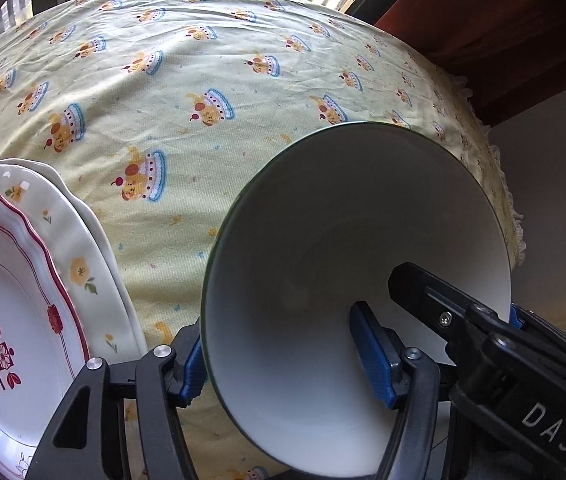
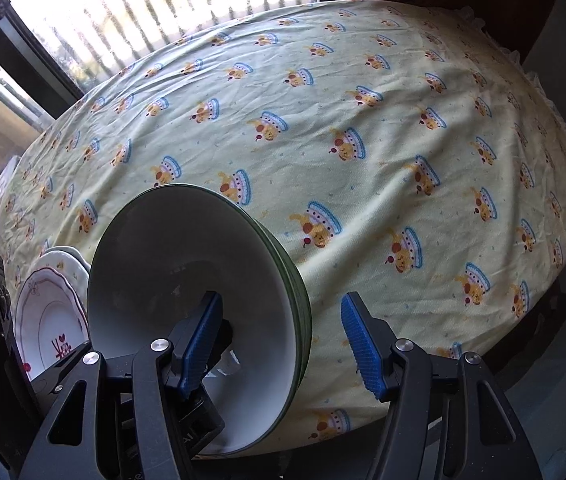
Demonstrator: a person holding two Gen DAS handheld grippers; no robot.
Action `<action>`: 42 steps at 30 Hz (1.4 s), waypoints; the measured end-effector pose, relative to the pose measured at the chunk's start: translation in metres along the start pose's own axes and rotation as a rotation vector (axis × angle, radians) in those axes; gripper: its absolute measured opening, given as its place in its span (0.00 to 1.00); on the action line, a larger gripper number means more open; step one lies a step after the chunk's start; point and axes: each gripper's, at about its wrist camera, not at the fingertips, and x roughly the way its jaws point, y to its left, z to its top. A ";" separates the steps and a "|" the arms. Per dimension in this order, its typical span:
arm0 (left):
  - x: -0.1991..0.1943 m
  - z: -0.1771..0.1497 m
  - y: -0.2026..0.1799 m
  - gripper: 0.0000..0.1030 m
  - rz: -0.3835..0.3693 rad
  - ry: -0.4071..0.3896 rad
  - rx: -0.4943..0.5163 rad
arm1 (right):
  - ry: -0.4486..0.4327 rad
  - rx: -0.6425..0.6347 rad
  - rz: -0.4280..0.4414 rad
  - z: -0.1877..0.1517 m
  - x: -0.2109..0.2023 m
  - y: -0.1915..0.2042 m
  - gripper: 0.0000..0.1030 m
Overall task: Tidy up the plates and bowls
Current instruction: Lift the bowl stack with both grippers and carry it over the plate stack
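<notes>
While the yellow tablecloth (image 2: 363,128) fills both views, the bowl stack (image 2: 187,304) sits lower left, plates (image 1: 23,300) at far left. The left gripper (image 1: 283,356) and right gripper (image 2: 279,344) each straddle the rim, jaws wide, not pressing.
</notes>
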 end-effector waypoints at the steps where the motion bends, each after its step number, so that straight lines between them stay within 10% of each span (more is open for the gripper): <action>1: 0.000 0.000 -0.001 0.64 0.003 0.000 -0.002 | 0.003 0.003 0.001 0.001 0.001 -0.002 0.63; 18: 0.000 -0.002 -0.023 0.64 0.206 -0.095 -0.115 | 0.055 -0.054 0.257 0.021 0.034 -0.033 0.63; 26: 0.000 -0.005 -0.021 0.64 0.223 -0.115 -0.172 | 0.129 -0.058 0.385 0.028 0.042 -0.033 0.39; 42: -0.003 -0.011 -0.032 0.62 0.235 -0.142 -0.237 | 0.137 -0.195 0.369 0.038 0.037 -0.024 0.33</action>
